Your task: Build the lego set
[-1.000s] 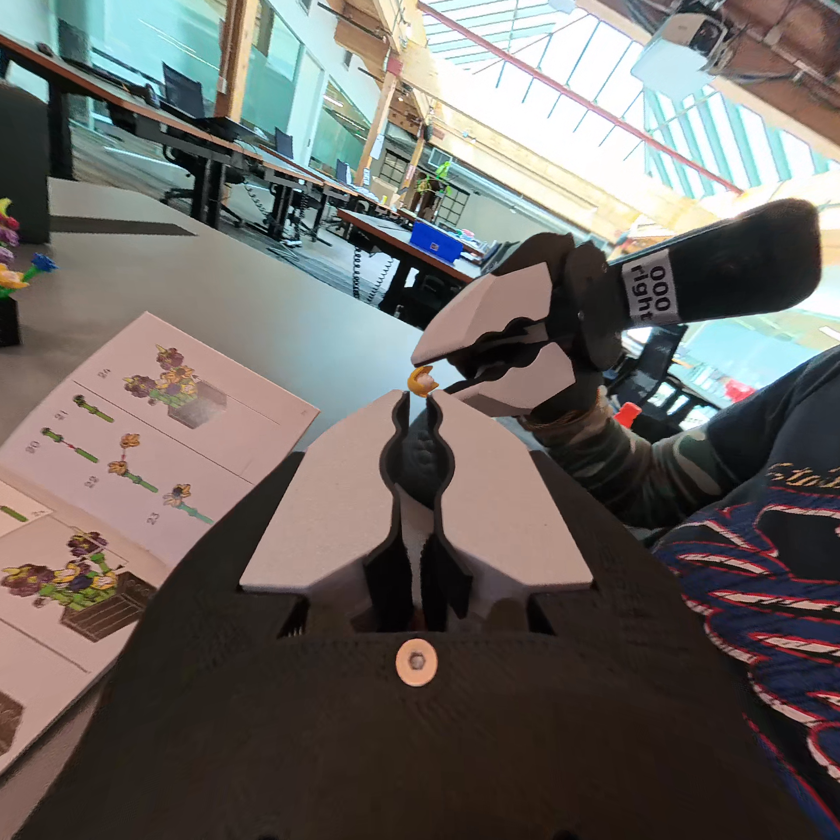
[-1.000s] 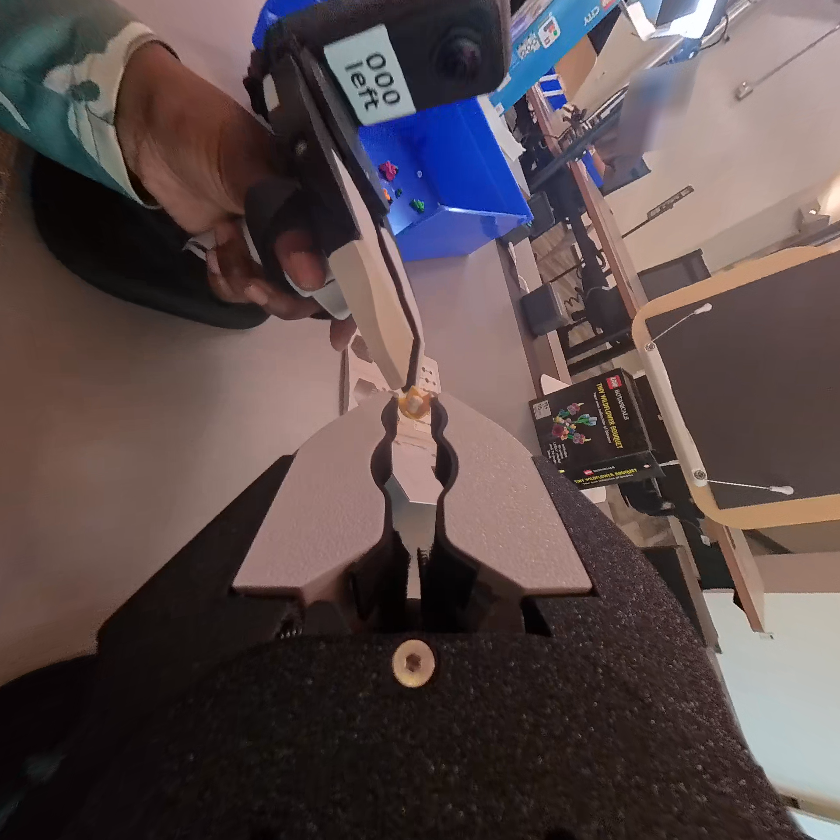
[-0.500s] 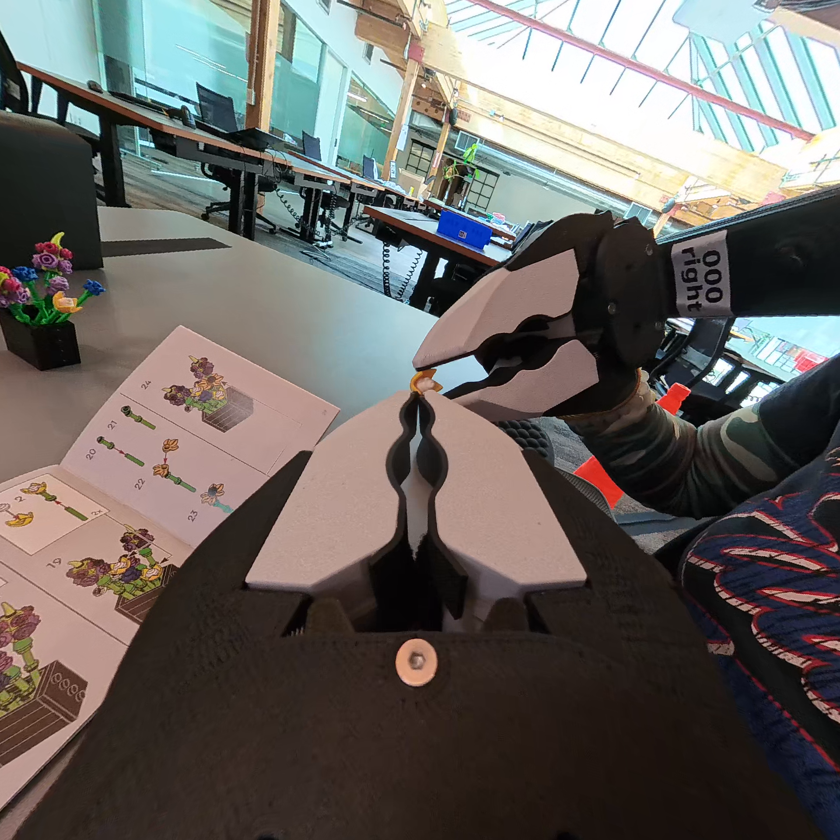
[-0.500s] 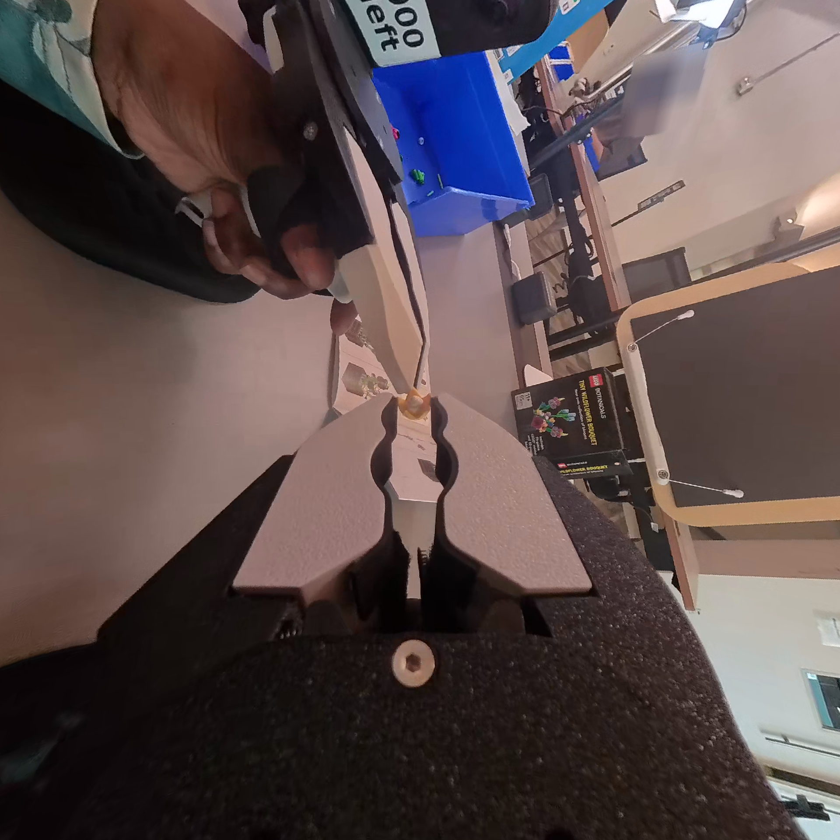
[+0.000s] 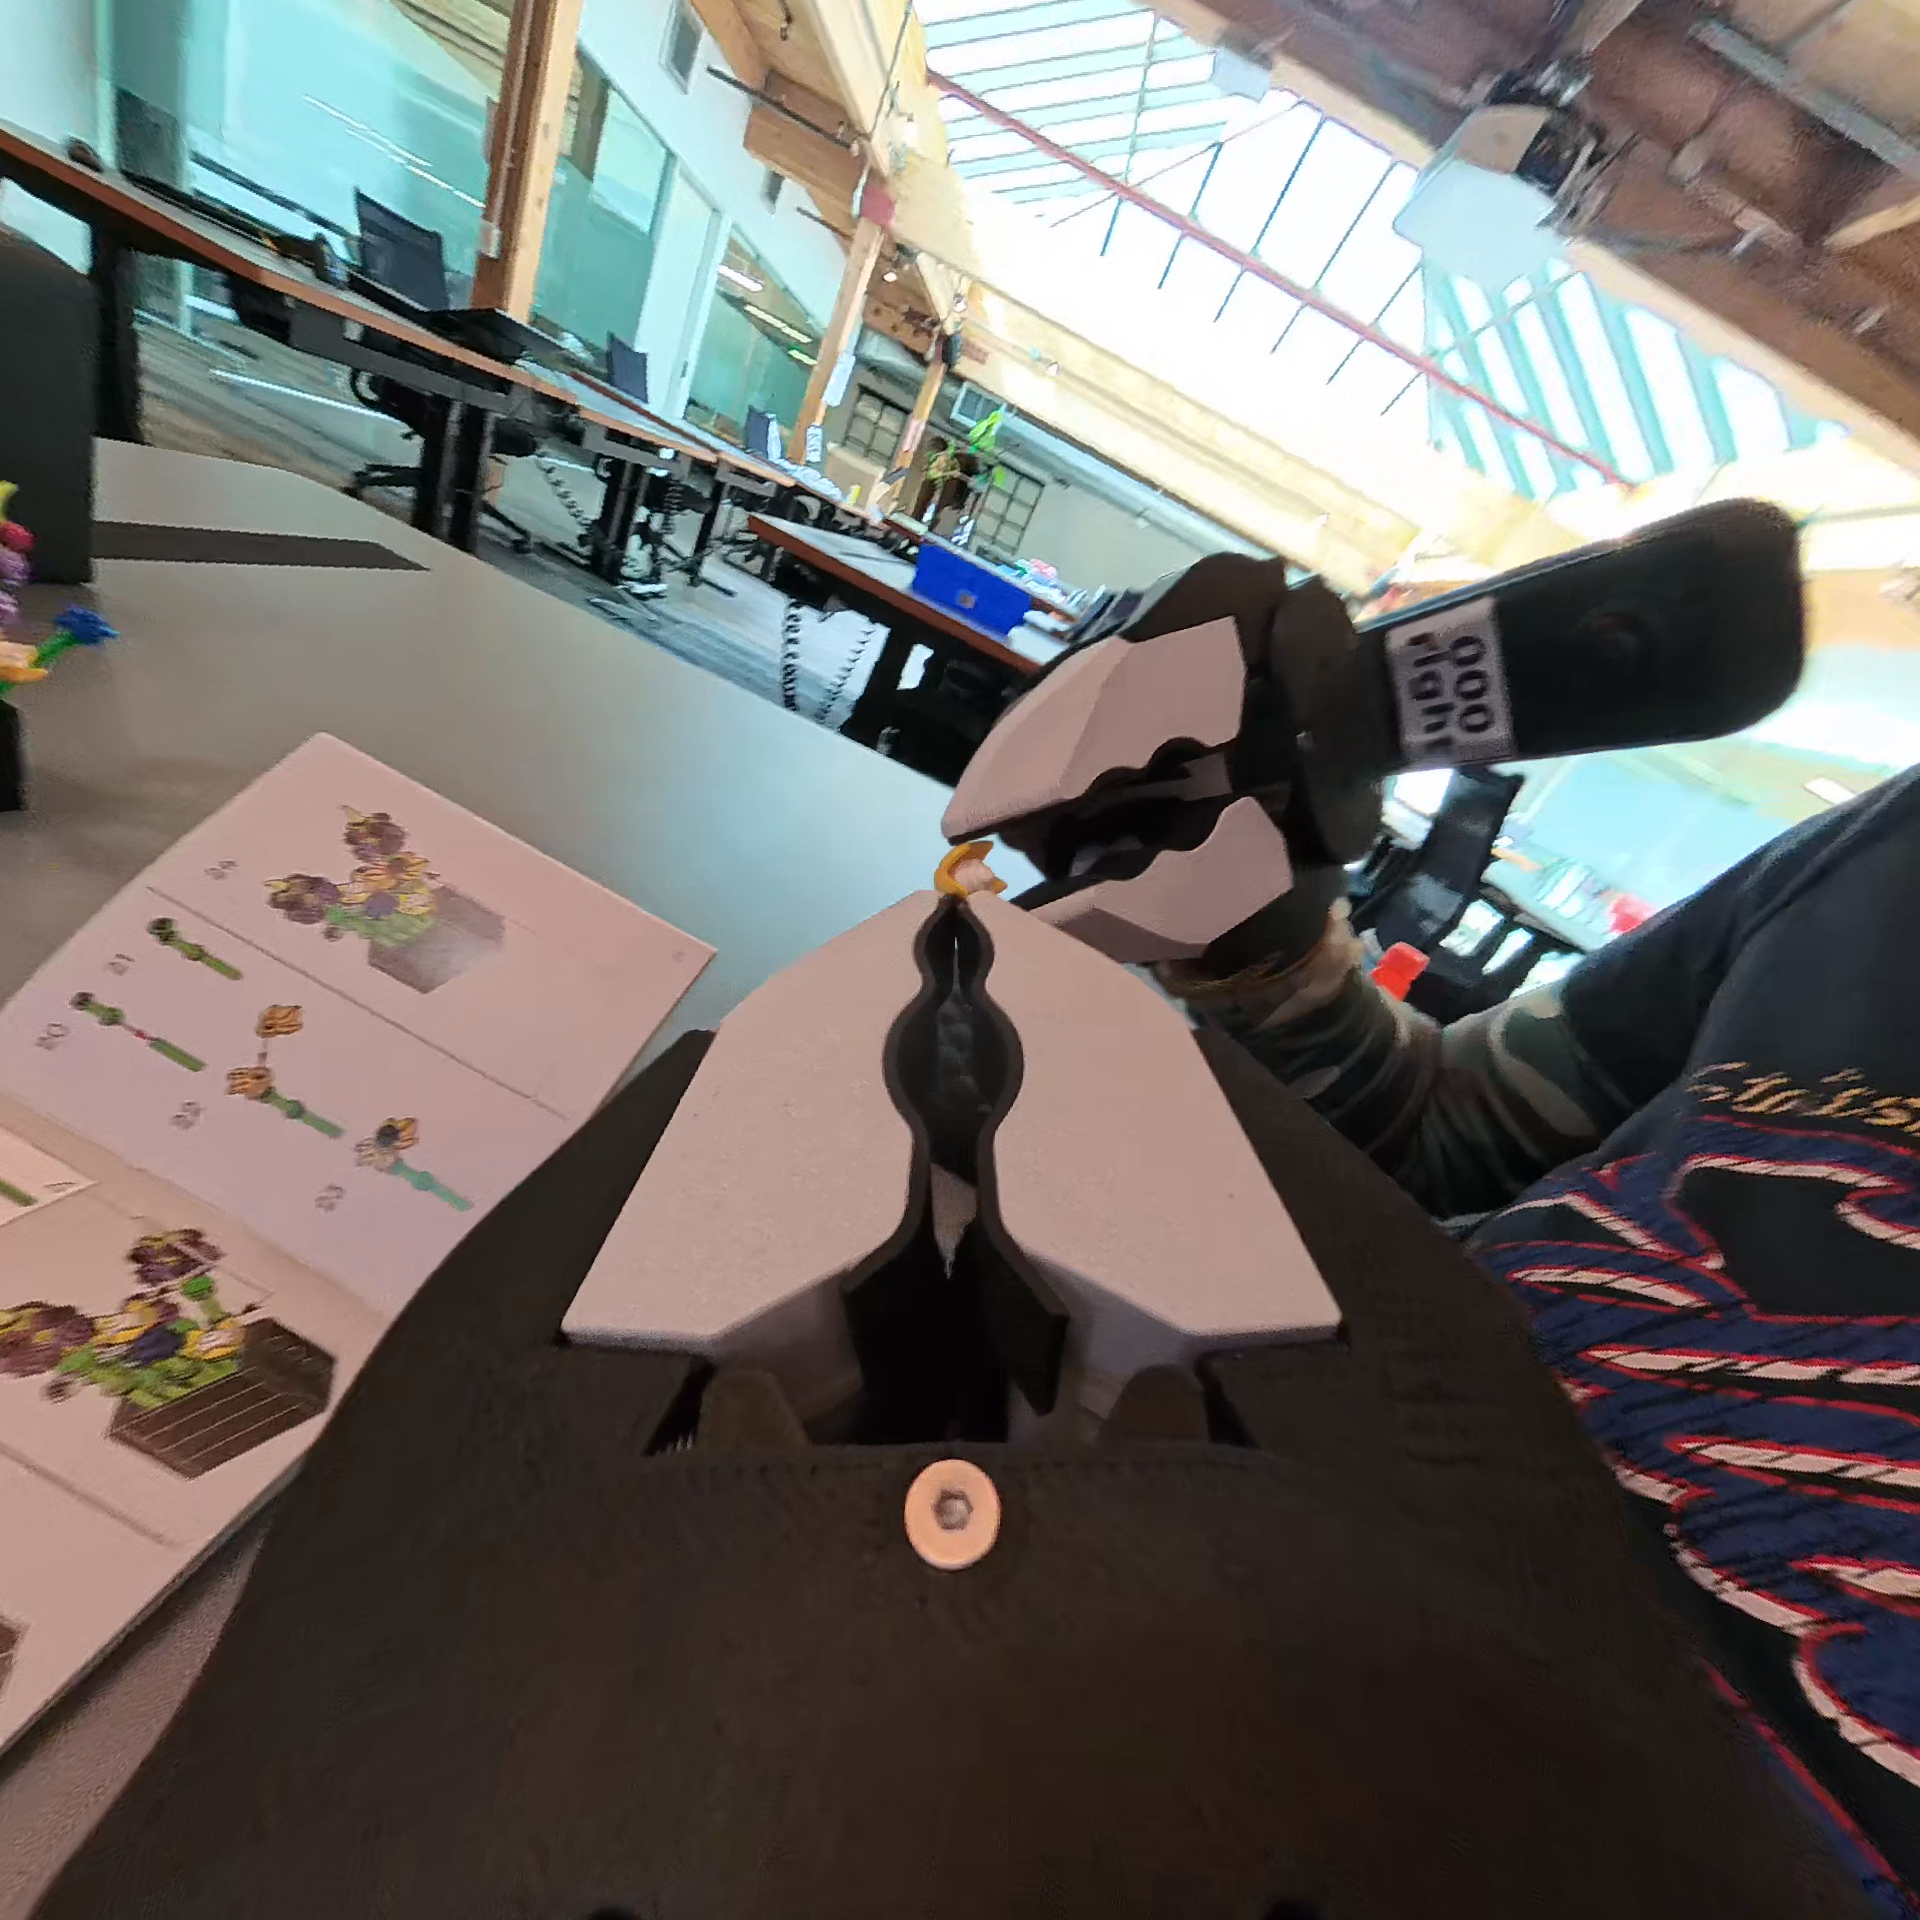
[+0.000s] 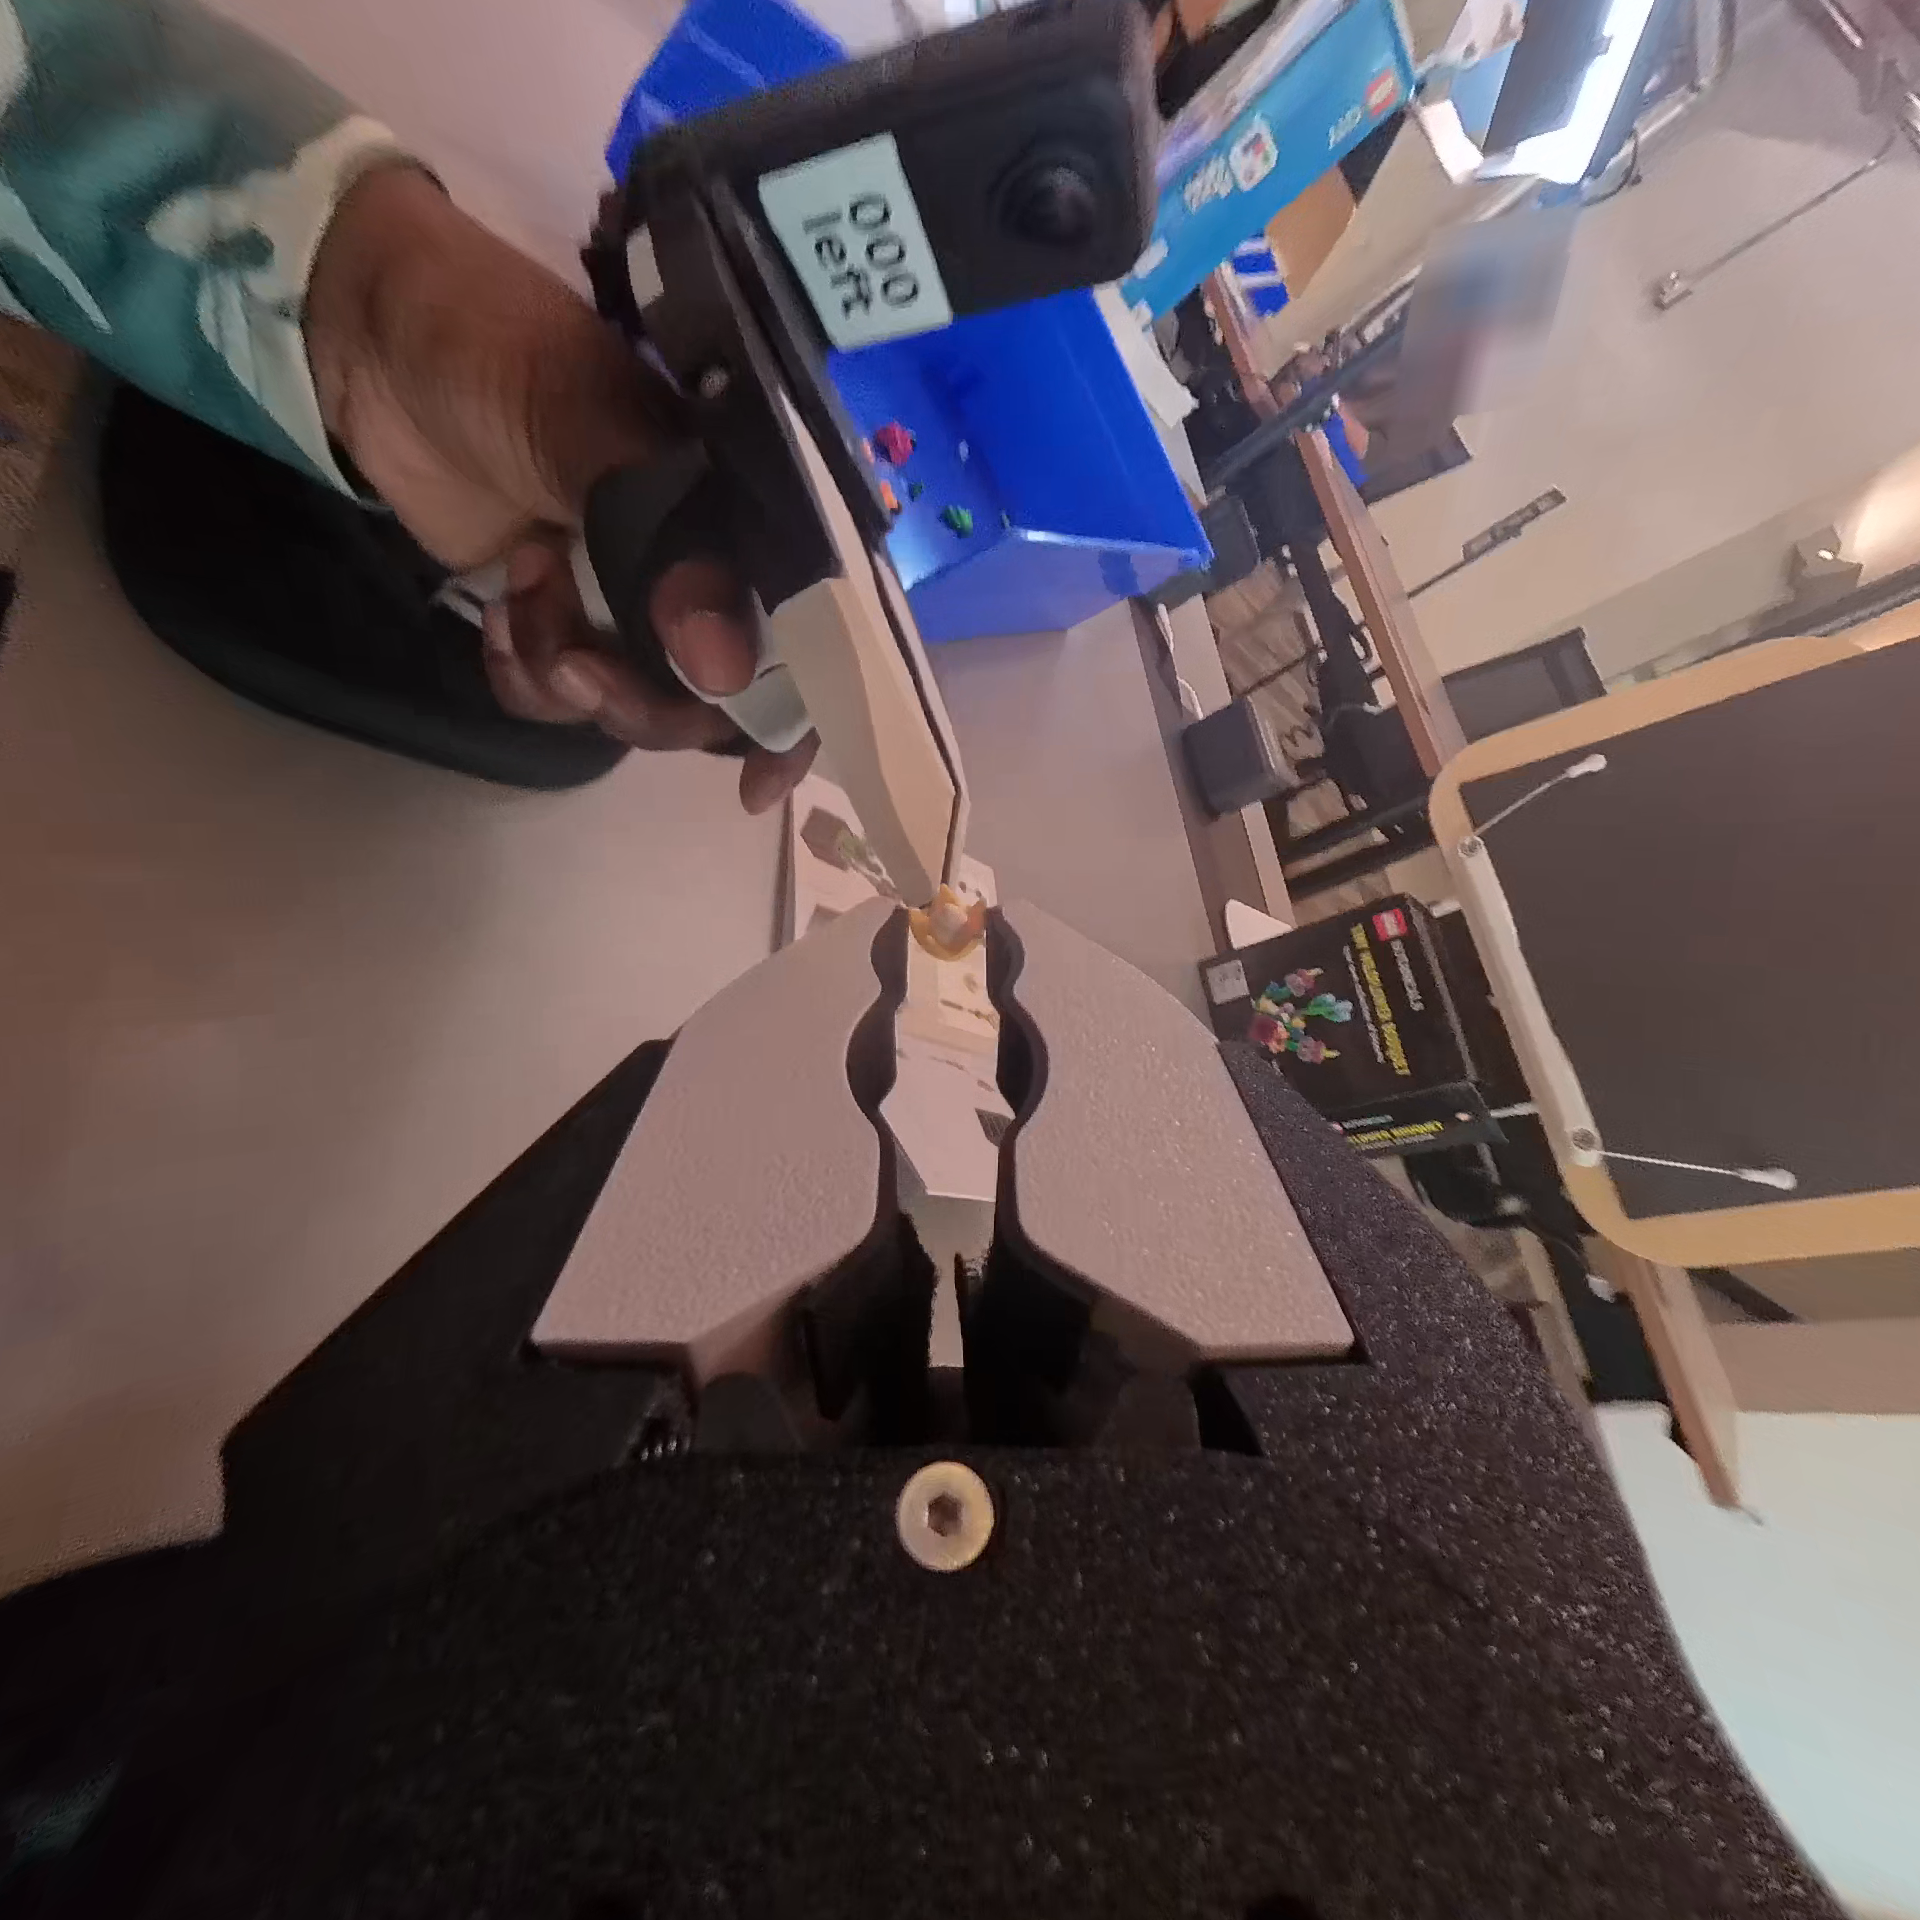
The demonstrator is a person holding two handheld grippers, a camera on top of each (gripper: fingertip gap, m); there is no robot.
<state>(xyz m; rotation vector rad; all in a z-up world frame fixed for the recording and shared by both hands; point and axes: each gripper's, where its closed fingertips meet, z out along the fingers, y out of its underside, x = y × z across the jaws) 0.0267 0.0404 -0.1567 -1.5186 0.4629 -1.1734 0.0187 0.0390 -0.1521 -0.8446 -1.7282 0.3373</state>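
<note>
Both grippers meet in mid-air above the table, tip to tip, over one tiny yellow petal (image 5: 966, 871). Left gripper (image 5: 954, 914) has its jaws pressed nearly together, and the petal sits right at their very tips — pinched there by a thin edge, as far as I can judge. Right gripper (image 6: 943, 925) is closed down to a narrow gap, and from its own camera the same petal (image 6: 945, 923) lies squarely between its fingertips, so both seem to have a hold on it. A pale stub shows in the petal's cup; whether that is a second piece being pushed in, I cannot tell.

This looks like the joining of a small flower part, held aloft rather than on the table. Next move, I'd say, calls for a short, straight push of one tip toward the other with no twist — the piece is small and held only at its edge, so any sideways slip could flick it away.

Below and left of the grippers, the instruction booklet (image 5: 343, 997) lies open near the table's front edge. A finished flower model (image 5: 31, 644) stands at the far left. A blue bin (image 6: 997, 457) of loose pieces sits behind the left gripper, and the black set box (image 6: 1340, 1018) is off to the right.
</note>
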